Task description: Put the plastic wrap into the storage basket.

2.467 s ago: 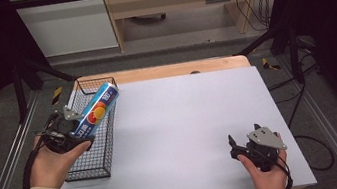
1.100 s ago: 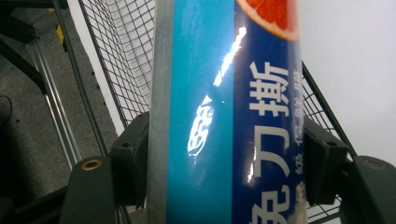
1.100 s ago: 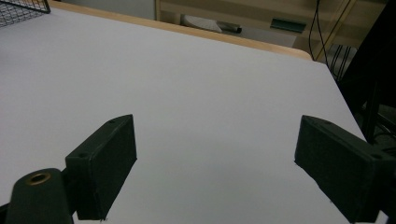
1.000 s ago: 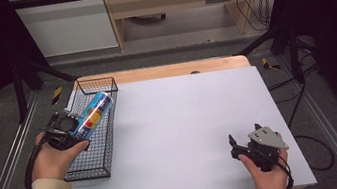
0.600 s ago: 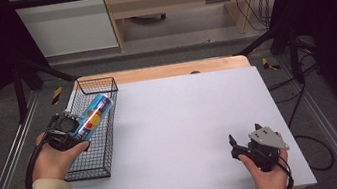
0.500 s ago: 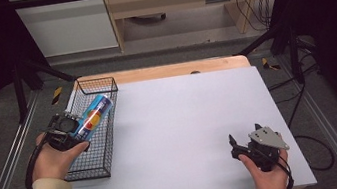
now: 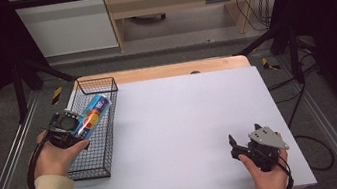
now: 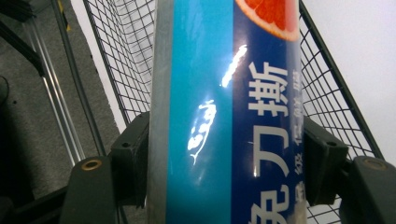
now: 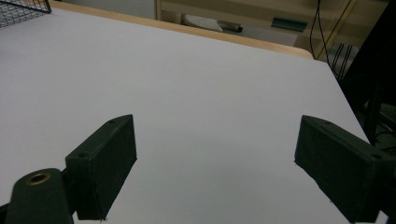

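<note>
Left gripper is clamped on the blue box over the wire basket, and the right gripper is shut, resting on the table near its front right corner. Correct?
Not quite: the right gripper is open, its jaws wide apart with nothing between them, as the right gripper view shows. The left gripper does clamp the blue box over the wire basket.

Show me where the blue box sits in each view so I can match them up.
High view: box at left, clamped in the left gripper, tilted over the wire basket.
Left gripper view: box runs up the centre between the jaws, basket mesh behind.
Right gripper view: no box here; open jaws over the white table.
Shared landmark: the basket, whose corner is at this view's top left.
</note>
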A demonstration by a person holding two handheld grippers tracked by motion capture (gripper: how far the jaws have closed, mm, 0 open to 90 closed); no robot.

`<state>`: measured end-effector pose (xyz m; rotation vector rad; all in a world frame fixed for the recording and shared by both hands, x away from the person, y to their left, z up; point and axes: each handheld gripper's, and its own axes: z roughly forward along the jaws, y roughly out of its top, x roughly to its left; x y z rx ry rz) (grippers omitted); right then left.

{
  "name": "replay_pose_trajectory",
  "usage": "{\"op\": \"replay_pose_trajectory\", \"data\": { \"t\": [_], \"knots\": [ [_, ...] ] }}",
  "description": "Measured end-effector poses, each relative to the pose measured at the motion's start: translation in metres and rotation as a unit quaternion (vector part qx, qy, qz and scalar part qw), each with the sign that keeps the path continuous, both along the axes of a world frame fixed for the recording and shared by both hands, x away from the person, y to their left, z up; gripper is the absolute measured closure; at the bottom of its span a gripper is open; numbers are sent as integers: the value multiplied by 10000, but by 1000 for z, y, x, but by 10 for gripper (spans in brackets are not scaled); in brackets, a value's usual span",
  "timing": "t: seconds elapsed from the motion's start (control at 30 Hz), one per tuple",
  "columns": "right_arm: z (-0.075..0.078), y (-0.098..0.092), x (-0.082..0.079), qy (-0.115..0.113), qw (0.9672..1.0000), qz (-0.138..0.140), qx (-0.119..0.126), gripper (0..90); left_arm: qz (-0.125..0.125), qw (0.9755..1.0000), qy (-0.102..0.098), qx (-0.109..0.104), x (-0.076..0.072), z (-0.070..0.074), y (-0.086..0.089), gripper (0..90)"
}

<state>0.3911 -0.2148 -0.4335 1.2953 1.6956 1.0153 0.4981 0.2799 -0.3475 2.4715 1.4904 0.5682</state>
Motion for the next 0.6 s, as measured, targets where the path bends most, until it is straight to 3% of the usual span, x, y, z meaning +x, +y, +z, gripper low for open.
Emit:
{"op": "replay_pose_trajectory", "data": {
  "t": [0.3,0.6],
  "knots": [
    [0,0,0,-3,10000,1,8,129,107,9995,91,266,5,-1,-1,319],
    [0,0,0,4,10000,5,14,129,185,9989,190,381,9,-6,-2,319]
  ]
}}
